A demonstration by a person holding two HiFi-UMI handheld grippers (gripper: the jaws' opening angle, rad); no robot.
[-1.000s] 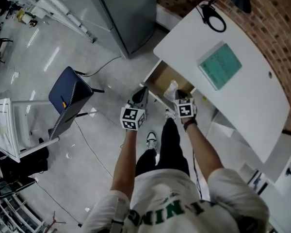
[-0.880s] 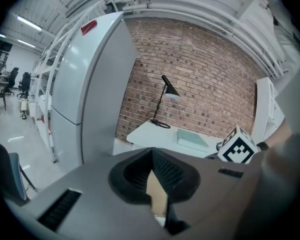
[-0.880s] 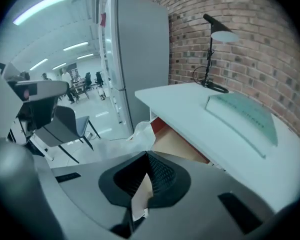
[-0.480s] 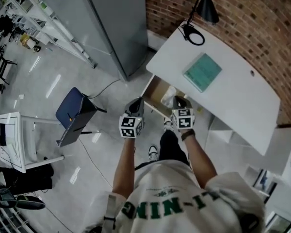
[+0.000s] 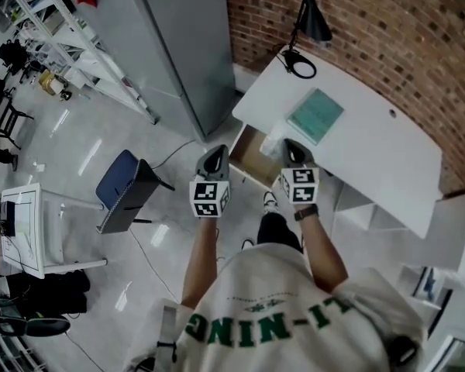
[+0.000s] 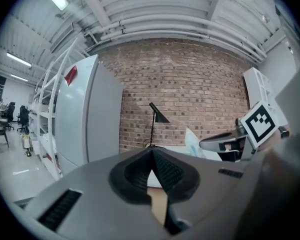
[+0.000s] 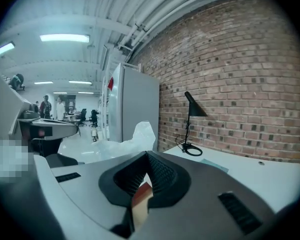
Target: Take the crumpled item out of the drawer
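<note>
The right gripper [image 5: 291,147] is pinching the crumpled plastic bag [image 7: 140,134] between its closed fingers, holding it over the open drawer [image 5: 252,160] of the white table [image 5: 372,157]. The left gripper [image 5: 214,155] is hovering just beside it at the drawer's front, its fingers pressed together around nothing.
</note>
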